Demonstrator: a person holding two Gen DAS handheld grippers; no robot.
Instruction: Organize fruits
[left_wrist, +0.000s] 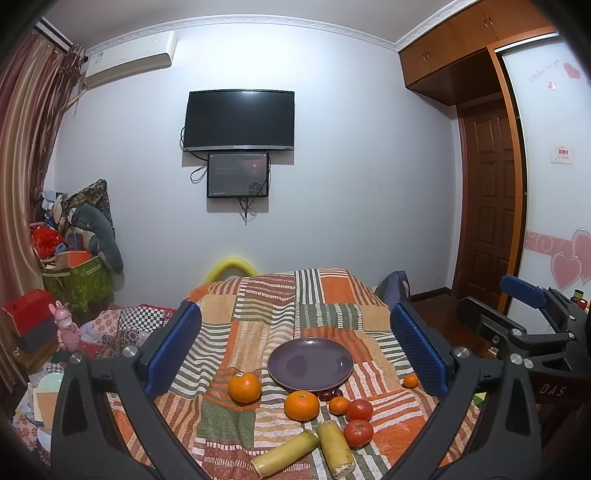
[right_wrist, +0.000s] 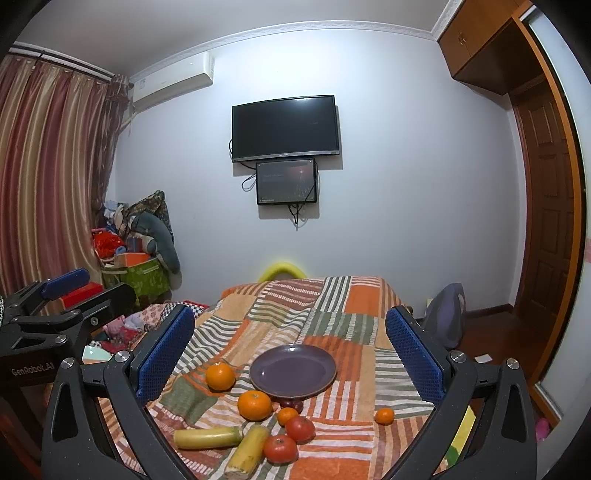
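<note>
Starting well: both hand-held grippers, left and right, spread, nothing pinched. Large round orange, at 9 o'clock of empty purple ceramic plate, best approached first, squeezed gently.

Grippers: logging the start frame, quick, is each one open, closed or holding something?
Left gripper: open, holding nothing.
Right gripper: open, holding nothing.

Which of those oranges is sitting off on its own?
The small orange to the right of the purple plate. It lies alone on the cloth, while the other oranges and the red fruits cluster in front of the plate.
</note>
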